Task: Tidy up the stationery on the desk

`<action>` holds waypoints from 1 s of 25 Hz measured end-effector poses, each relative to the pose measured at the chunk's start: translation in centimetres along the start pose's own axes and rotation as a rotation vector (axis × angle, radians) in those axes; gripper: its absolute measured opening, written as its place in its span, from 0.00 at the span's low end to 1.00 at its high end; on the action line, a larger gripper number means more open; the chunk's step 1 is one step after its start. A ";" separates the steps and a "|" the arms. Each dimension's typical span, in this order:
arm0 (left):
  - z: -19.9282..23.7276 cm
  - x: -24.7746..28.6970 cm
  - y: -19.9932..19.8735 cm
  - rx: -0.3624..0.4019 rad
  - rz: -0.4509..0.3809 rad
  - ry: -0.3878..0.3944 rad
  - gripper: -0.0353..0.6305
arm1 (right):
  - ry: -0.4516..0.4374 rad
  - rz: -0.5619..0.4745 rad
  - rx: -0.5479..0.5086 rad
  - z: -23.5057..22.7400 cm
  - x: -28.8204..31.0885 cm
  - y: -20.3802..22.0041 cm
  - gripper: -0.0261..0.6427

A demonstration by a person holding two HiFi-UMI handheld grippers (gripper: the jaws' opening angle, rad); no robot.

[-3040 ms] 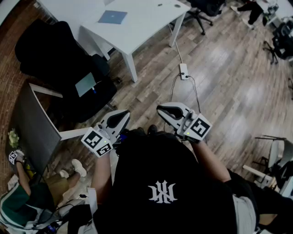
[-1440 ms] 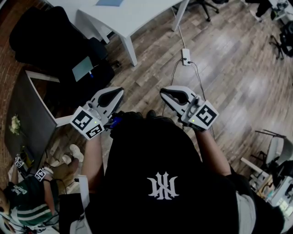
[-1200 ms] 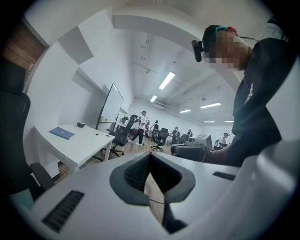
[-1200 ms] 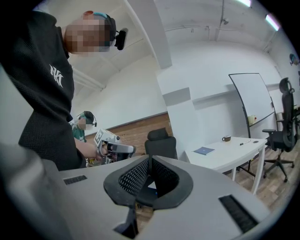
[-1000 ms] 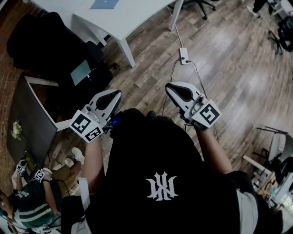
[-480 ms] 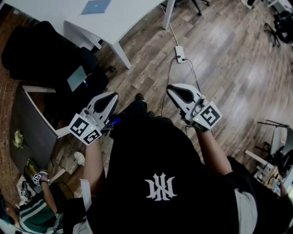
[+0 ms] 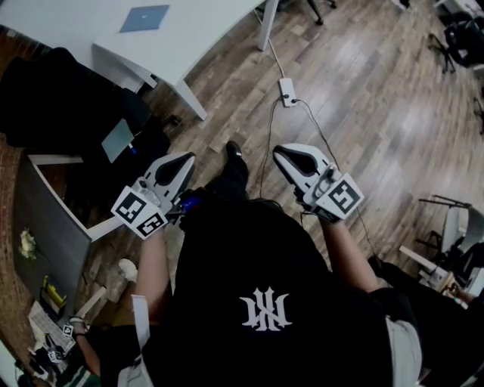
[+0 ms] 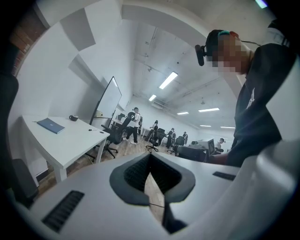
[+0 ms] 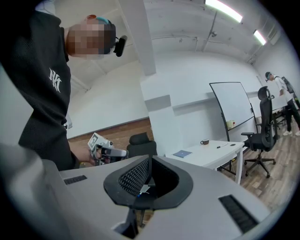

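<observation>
While both grippers hang in front of the person's chest at the middle of the head view, none of the tidying is under way yet. The left gripper (image 7: 180, 160) has its jaws pressed together with nothing between them; in its own view only floor shows through the slit below the pads. The right gripper (image 7: 289, 156) is likewise closed and empty.

The white desk (image 7: 197, 30) stands at the upper left of the head view, well apart from both grippers, across the wooden floor (image 7: 363, 113). A blue notebook (image 7: 144, 17) lies flat on it near the top edge of the frame. At right of centre in the right gripper view, a dark cup (image 9: 204, 141) and a thin dark stick, probably a pen (image 9: 220, 146), lie on the same desktop.

The notebook looks thin, light and a little flexible. Since it lies flush on a smooth top, it is best taken at an edge, perhaps after being slid to overhang the desk's rim. The pen should be light, stiff and apt to roll, so a grip across the middle of the barrel suits it.
</observation>
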State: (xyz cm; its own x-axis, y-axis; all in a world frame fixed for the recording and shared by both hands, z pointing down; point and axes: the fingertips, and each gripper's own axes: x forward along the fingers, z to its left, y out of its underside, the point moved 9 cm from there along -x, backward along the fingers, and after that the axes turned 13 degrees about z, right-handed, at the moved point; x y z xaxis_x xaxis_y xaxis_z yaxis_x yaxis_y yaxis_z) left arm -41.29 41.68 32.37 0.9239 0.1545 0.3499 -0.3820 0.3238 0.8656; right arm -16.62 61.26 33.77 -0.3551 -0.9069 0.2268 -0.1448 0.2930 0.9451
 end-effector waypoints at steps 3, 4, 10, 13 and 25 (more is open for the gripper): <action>1.4 1.2 -1.3 0.008 0.000 0.007 0.06 | 0.009 0.009 0.025 -2.2 0.5 -0.2 0.11; 2.0 1.4 -1.6 0.004 -0.005 0.003 0.06 | 0.007 0.012 0.026 -2.8 0.9 -0.4 0.10; 7.1 3.4 -4.5 -0.009 -0.038 0.003 0.06 | 0.023 0.023 -0.008 -7.6 3.4 -3.3 0.10; 10.1 4.4 -5.8 -0.006 -0.030 0.012 0.06 | 0.016 0.035 -0.026 -9.8 5.3 -4.9 0.10; 19.7 8.7 -12.0 -0.048 -0.110 0.000 0.06 | -0.020 0.089 -0.058 -18.8 11.3 -10.6 0.11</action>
State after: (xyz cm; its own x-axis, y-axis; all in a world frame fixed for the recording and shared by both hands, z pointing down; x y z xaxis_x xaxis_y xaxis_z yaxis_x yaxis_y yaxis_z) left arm -28.26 20.79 32.04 0.9603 0.1154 0.2540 -0.2790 0.3827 0.8807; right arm -1.72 42.17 30.75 -0.3826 -0.8716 0.3064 -0.0582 0.3537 0.9335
